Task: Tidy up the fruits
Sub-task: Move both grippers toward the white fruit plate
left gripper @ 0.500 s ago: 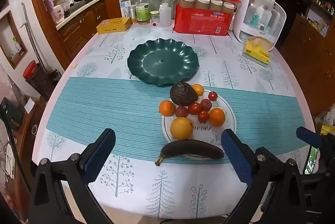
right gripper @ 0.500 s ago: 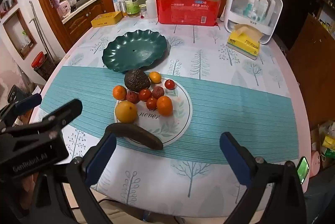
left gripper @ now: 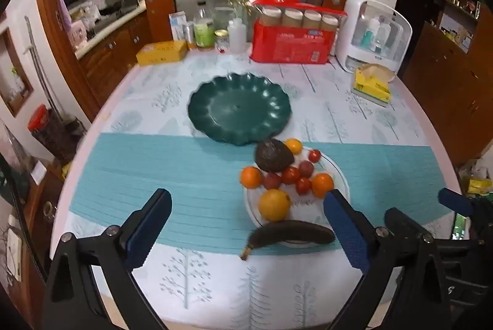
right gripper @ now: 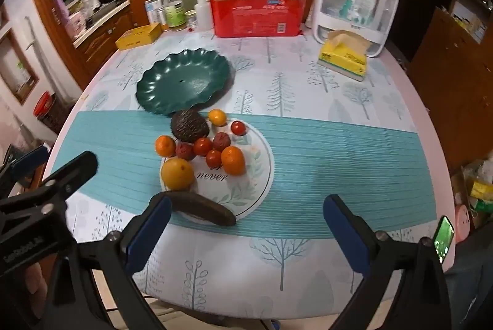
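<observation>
- We find the left claw (left gripper: 246,233) spread wide and empty above the desk's (left gripper: 191,176) near edge.
- We find the right claw (right gripper: 246,234) likewise spread, gripping nothing.
- The fruits sit on the white plate (right gripper: 262,163): avocado (right gripper: 189,125), large orange (right gripper: 178,173), several tomatoes, a dark banana (right gripper: 203,208) across its near rim.
- The green dish (left gripper: 238,108) lies just beyond, bare.

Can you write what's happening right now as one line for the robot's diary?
left gripper: open, empty | right gripper: open, empty | fruit: all on white plate | green plate: empty | stage: nothing picked yet
</observation>
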`<state>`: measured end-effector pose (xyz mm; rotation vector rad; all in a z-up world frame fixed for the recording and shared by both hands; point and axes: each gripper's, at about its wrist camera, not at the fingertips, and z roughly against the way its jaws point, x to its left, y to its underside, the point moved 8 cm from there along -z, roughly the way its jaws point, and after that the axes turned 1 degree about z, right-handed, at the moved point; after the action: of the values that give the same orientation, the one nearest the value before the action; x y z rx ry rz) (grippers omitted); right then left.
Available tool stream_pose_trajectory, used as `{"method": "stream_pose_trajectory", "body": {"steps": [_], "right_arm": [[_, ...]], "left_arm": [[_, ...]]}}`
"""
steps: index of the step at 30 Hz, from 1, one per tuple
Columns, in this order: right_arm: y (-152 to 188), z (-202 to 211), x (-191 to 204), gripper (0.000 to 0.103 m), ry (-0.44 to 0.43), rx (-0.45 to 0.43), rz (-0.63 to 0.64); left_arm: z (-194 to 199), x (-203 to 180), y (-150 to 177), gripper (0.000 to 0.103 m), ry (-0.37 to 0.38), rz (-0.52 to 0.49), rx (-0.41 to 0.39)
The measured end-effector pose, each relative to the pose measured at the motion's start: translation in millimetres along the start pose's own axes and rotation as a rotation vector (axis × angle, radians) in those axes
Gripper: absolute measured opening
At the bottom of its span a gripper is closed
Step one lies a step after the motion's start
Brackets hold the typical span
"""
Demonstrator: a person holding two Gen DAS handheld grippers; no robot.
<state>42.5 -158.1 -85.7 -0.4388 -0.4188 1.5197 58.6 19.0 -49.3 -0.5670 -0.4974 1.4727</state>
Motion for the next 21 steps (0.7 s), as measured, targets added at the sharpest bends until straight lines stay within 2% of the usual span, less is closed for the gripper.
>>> {"method": "stream_pose_trajectory", "body": {"steps": [7, 13, 21], "right_arm": [[-10.6, 3.9, 1.6, 0.100, 0.043, -0.026, -0.039], [-12.2, 3.6, 11.0, 0.100, 0.064, -0.015, -0.033], [-16.1, 14.2, 14.9, 0.099, 0.056, -0.051, -0.072]], "left_arm": [[3.6, 8.1, -11.9, 0.099, 0.049, -0.036, -0.039], [-6.7, 14.1, -16.5, 0.099, 0.059, -0.063, -0.017], [-12.6, 18.4, -19.7, 0.099, 0.087, -0.095, 0.007]]}}
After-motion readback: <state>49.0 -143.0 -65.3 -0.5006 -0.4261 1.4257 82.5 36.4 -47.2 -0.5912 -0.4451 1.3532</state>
